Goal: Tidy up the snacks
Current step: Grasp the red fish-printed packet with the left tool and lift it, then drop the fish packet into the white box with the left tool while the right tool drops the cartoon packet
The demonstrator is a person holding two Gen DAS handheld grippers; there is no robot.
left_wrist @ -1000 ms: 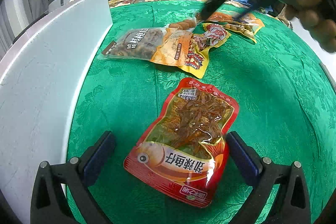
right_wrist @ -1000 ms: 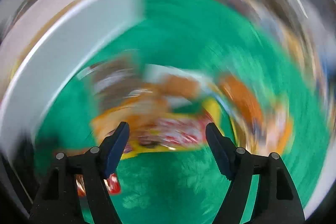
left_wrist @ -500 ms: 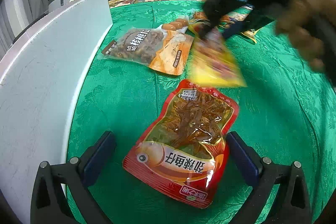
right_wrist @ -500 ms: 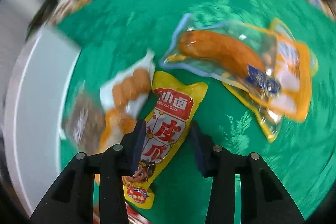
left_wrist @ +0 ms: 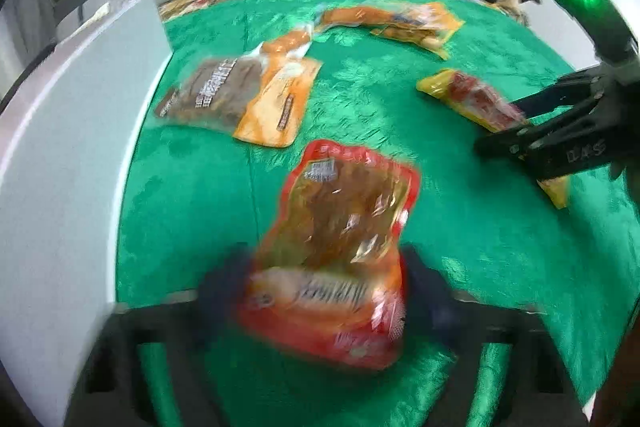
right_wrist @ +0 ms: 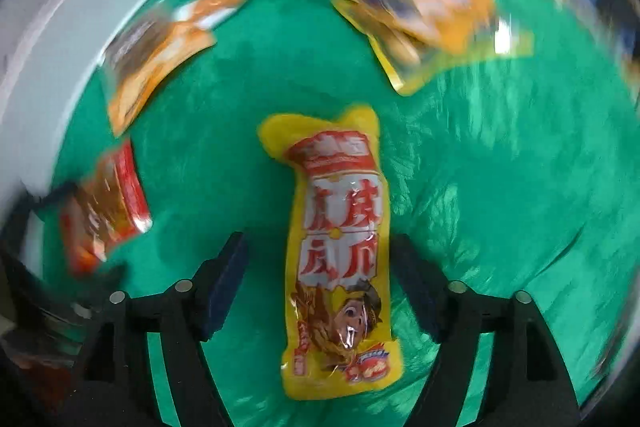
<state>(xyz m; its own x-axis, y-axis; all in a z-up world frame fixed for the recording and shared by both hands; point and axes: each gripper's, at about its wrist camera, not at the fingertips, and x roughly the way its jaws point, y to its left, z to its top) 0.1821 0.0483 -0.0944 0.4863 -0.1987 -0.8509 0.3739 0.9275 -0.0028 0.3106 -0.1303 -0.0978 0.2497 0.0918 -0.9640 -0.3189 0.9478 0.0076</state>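
Snacks lie spread over the green tablecloth (left_wrist: pixel 360 75), with a white board (left_wrist: pixel 72 147) along its left side. From my left wrist view, the red fish-snack pouch (left_wrist: pixel 340 247) sits right in front of my left gripper (left_wrist: pixel 324 291), its lower end between the two fingers; the picture is smeared there, and I cannot tell whether the pads press the pouch or only flank it. Beyond it lies the brown-and-orange pouch (left_wrist: pixel 240 99), with a small clear pack of orange pieces (left_wrist: pixel 286 45) touching its far edge, and further back a pair of overlapping orange sausage packs (left_wrist: pixel 400 23). This view alone shows my right gripper (left_wrist: pixel 520 131) from outside, at the right edge over the yellow chicken-feet pouch (left_wrist: pixel 472 99), and the sofa cushions and clutter beyond the table. My right wrist view gives what the left cannot: the yellow chicken-feet pouch (right_wrist: pixel 340 251) seen lengthwise, flat on the cloth, its red label and cartoon face sharp. My right gripper (right_wrist: pixel 320 283) stands spread wide, the blue pads clear of the pouch on both sides, gripping nothing. Here the red fish-snack pouch (right_wrist: pixel 104 211) shows blurred at the left, the brown-and-orange pouch (right_wrist: pixel 152 55) and the orange sausage packs (right_wrist: pixel 420 23) smeared across the top.
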